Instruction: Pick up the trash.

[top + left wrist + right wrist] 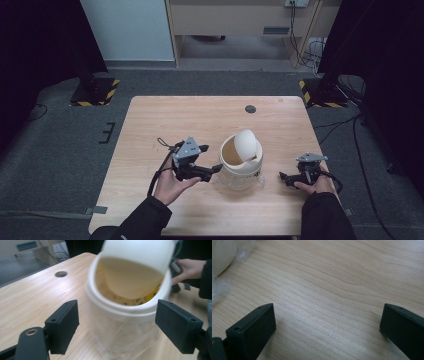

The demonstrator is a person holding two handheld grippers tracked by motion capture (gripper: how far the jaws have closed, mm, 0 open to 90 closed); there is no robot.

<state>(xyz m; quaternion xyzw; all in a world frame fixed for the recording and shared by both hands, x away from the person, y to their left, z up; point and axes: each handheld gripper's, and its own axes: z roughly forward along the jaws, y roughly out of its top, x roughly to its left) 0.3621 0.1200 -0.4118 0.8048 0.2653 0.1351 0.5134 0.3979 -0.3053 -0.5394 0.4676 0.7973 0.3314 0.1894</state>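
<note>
Both grippers' jaws wide apart

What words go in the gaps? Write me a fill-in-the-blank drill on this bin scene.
1. The white bin has a swing lid tilted ____.
2. The left gripper has jaws standing ____ on either side of the bin.
3. The right gripper rests on the ____ table.

Missing: open; open; wooden

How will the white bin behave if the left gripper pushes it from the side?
The bin looks like thin plastic, so probably light and apt to slide on the smooth table. Its swing lid sits tilted and would likely rock. The left gripper is open around it.
</note>
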